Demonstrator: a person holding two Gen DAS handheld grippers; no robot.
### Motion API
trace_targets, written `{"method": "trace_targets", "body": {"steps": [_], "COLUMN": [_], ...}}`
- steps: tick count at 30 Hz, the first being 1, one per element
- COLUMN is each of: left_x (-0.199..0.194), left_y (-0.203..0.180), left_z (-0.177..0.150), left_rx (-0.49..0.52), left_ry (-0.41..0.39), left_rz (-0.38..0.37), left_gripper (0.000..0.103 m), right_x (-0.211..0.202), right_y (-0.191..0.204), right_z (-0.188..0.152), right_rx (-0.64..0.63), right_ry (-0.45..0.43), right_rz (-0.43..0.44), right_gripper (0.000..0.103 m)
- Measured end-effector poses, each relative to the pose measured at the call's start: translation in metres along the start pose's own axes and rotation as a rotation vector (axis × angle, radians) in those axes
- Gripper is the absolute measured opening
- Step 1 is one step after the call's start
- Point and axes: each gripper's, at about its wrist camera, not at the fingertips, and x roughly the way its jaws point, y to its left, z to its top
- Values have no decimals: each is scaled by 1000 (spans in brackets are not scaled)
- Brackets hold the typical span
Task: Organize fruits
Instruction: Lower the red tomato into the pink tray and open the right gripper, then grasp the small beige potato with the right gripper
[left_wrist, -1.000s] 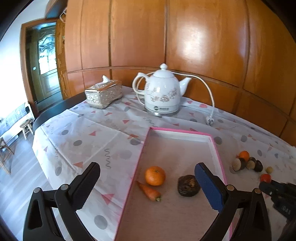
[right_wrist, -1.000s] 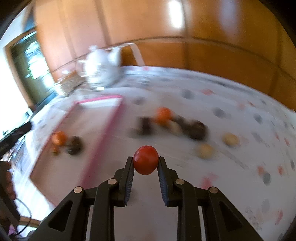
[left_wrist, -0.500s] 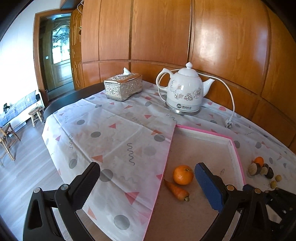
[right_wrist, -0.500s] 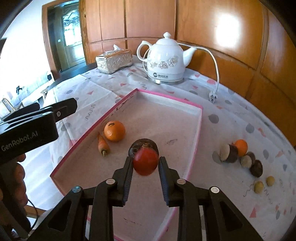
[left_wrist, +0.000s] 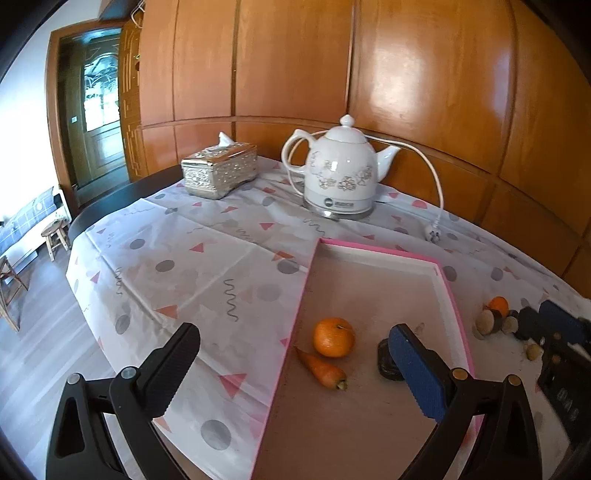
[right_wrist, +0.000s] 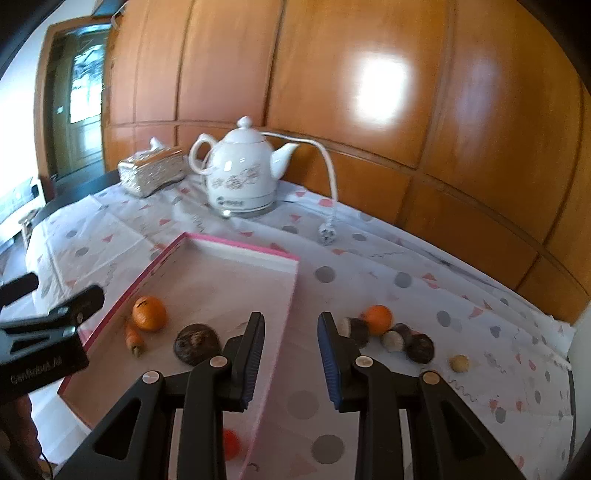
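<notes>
over the near right rim of the shallow pink-edged tray the right gripper hung with its jaws parted and empty. below it, inside the tray's near right corner, lay the small red tomato, partly hidden and blurred. near the tray's left edge sat a round orange tangerine, an orange carrot just beside it and a dark brown wrinkled fruit nearby. the left gripper hung wide open, empty, over the tray's left edge.
</notes>
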Motion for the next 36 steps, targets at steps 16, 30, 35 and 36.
{"method": "trace_targets", "body": {"steps": [16, 30, 35, 36], "left_x": [-6, -6, -5, -4], "left_y": [-24, -42, -51, -53], "left_z": [-4, -7, -8, -8], "left_rx": [63, 109, 131, 136], "left_ry": [8, 22, 29, 31], "left_rz": [-29, -42, -51, -52], "left_gripper": [103, 103, 103, 103], "right_x": [-10, -9, -5, -5], "right_y": [-19, -32, -41, -43], "right_z": [1, -3, -6, -6], "right_rx": [46, 80, 103, 109], "right_ry": [-37, -36, -28, -27], "right_rz": [-18, -15, -27, -28], "right_gripper": [30, 30, 30, 30]}}
